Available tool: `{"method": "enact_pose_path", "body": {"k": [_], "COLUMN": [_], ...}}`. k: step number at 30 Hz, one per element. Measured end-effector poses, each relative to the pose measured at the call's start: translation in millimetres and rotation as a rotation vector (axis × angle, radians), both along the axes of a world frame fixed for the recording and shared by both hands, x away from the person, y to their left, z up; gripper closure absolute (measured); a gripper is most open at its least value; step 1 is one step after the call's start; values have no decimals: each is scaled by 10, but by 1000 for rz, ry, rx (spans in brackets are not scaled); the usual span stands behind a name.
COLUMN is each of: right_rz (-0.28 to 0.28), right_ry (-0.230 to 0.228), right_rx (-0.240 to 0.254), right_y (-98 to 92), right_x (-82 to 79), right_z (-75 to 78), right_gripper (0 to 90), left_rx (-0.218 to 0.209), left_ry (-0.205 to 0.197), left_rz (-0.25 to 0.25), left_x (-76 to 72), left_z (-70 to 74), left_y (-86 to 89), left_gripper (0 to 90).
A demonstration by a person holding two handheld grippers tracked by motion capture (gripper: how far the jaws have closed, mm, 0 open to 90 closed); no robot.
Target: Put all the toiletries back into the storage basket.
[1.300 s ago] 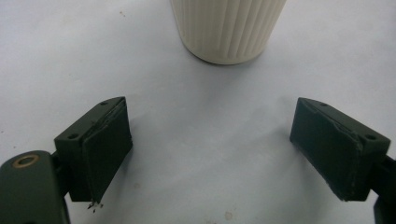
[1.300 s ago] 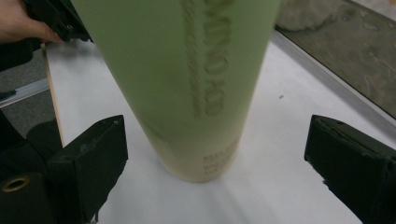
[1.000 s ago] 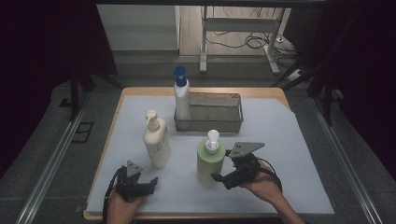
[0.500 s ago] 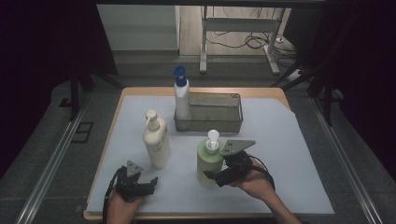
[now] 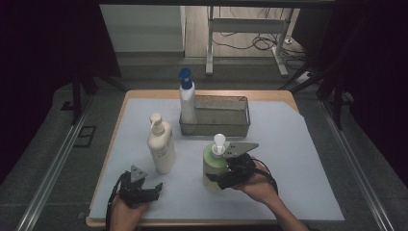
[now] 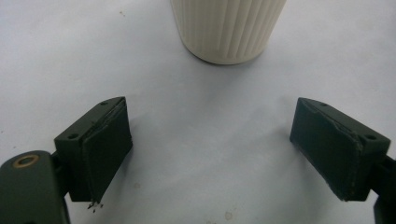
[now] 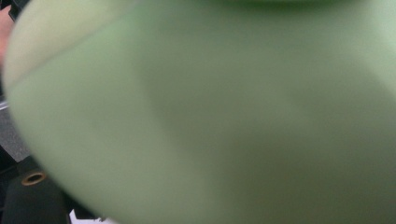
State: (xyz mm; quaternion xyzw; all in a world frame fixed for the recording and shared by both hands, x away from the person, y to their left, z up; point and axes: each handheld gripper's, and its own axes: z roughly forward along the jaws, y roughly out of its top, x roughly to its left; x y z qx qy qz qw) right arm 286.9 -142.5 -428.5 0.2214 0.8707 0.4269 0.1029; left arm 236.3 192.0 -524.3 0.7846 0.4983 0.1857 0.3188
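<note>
1. Left gripper rests on the pale blue table cover, jaws wide, empty, near the cream ribbed plastic pump bottle.
2. Right gripper brackets the pale green plastic pump bottle at front centre; jaws have just been closing, grip unconfirmed.
3. Next, likely: clamp firmly, lift upright.
4. No legible labels.

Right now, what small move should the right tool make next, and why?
Probably finish closing on the pale green pump bottle. The right tool has just been closing around its lower body, the bottle fills its view, and it stands upright on the blue-white mat; firm contact isn't evident yet.
</note>
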Motion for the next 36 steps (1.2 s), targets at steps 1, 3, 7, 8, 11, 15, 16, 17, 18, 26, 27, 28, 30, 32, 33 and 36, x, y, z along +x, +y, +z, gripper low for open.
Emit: {"method": "enact_pose_path", "body": {"k": [1, 3, 7, 8, 11, 15, 16, 17, 18, 26, 27, 28, 30, 32, 33, 36], "right_rz": [-3, -9, -8, -13, -19, -31, -37, -40, -42, -59, -63, -71, -81, -89, -91, -101], "right_ry": [-3, -5, -3, -1, 3, 6, 5, 5, 2, 1, 1, 0, -1, -6, -10, -17], "right_rx": [-3, -7, -16, -16, -21, -22, -18, -17, -14, -25, -24, -23, -17, -15, -17, -21], "right_y": [1, 4, 8, 11, 19, 34, 35, 35, 31, 41, 43, 44, 48, 55, 58, 67], "right_x": [-5, -16, -15, -15, -15, 0, 9, 17, 30, 111, 122, 133, 157, 180, 193, 232], "right_z": [2, 7, 19, 20, 27, 39, 47, 57, 71, 179, 191, 204, 232, 257, 271, 308], "right_gripper": [117, 120, 124, 124, 125, 126, 126, 126, 126, 126, 126, 126, 126, 126, 126, 126], "left_rx": [0, 0, -1, -1, -1, -1, -1, -1, -1, 0, 0, -1, 0, 0, 0, 0], "left_ry": [0, 0, 0, 0, 0, 0, 0, 0, 0, 1, 1, 1, 1, 1, 1, 1], "left_rz": [0, 0, 0, 0, 0, 0, 0, 0, 0, -1, 0, 0, 0, 0, 0, 0], "left_x": [0, 0, 0, 1, 1, 1, 1, 1, 1, 1, 1, 1, 1, 1, 1, 1], "left_z": [0, 0, 0, 0, 0, 0, 0, 0, 0, 1, 1, 1, 0, 1, 1, 1], "left_y": [0, 0, 0, 0, 1, 1, 1, 1, 1, 1, 1, 1, 1, 1, 1, 1], "left_gripper": [123, 123, 123, 123, 123, 123, 123, 123, 123, 123, 123, 123, 123, 123, 123, 123]}}
